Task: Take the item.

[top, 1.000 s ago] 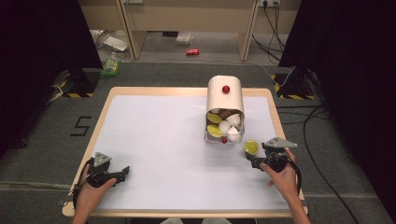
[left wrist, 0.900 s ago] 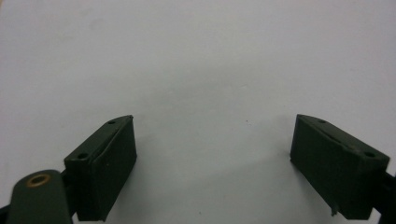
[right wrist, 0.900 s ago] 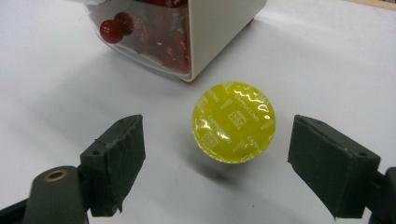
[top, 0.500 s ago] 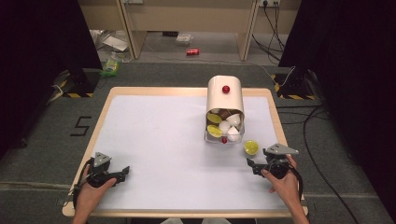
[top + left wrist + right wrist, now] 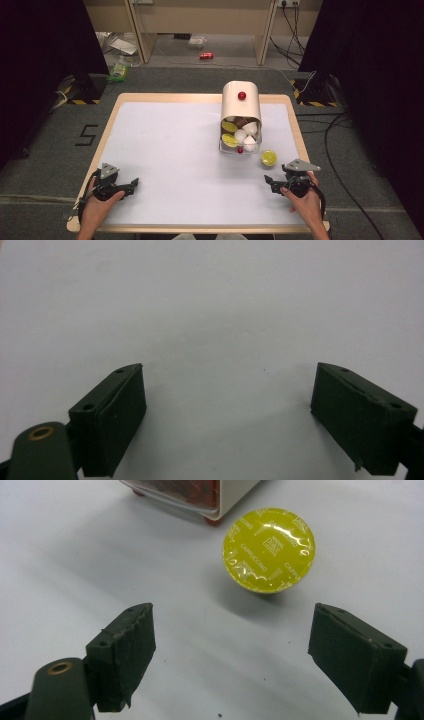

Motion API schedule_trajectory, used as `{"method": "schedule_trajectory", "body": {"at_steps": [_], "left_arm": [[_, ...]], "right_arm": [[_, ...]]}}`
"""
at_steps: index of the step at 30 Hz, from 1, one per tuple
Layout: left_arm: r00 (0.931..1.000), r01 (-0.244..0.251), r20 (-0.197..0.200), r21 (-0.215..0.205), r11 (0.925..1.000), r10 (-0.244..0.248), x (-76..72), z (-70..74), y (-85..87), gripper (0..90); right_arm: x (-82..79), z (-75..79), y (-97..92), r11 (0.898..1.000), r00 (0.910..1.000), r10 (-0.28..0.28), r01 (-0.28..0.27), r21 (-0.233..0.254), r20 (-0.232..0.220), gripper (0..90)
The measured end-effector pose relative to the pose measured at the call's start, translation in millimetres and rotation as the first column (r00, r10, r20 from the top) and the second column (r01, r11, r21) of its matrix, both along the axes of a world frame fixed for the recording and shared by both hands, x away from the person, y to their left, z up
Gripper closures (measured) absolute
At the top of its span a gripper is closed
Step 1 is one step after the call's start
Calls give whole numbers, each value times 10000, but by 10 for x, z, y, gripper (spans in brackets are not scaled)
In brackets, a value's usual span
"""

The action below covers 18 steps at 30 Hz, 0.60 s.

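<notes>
Nearby, a round yellow foil-topped capsule (image 5: 269, 549) marked "cappuccino", glossy, slightly crinkled.

The yellow coffee capsule (image 5: 269, 549) has a shiny foil lid, and on this lid the word "CAPPUCCINO" is printed several times around the edge. There is also a small logo in the middle of the lid, but its letters are too small to read. On the grey floor (image 5: 45, 150) to the left of the table, a black mark (image 5: 86, 135) is shaped like the number "5".
</notes>
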State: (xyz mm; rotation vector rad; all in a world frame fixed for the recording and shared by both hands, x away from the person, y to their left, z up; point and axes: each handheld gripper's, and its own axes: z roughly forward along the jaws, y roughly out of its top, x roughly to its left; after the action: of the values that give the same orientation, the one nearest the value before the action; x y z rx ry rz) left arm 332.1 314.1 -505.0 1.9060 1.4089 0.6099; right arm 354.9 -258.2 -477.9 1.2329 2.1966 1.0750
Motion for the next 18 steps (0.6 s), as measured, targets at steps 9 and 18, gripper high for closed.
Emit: {"method": "schedule_trajectory", "body": {"at_steps": [9, 18], "left_arm": [[10000, 0, 1, 1, 10000, 0, 0, 0, -1, 137], [10000, 2, 5, 4, 10000, -2, 0, 0, -1, 137]], "right_arm": [[-90, -31, 1, 10000, 9999, 86, -86, -34, -113, 193], [-203, -71, -25, 9998, 9998, 123, -126, -155, -167, 195]]}}
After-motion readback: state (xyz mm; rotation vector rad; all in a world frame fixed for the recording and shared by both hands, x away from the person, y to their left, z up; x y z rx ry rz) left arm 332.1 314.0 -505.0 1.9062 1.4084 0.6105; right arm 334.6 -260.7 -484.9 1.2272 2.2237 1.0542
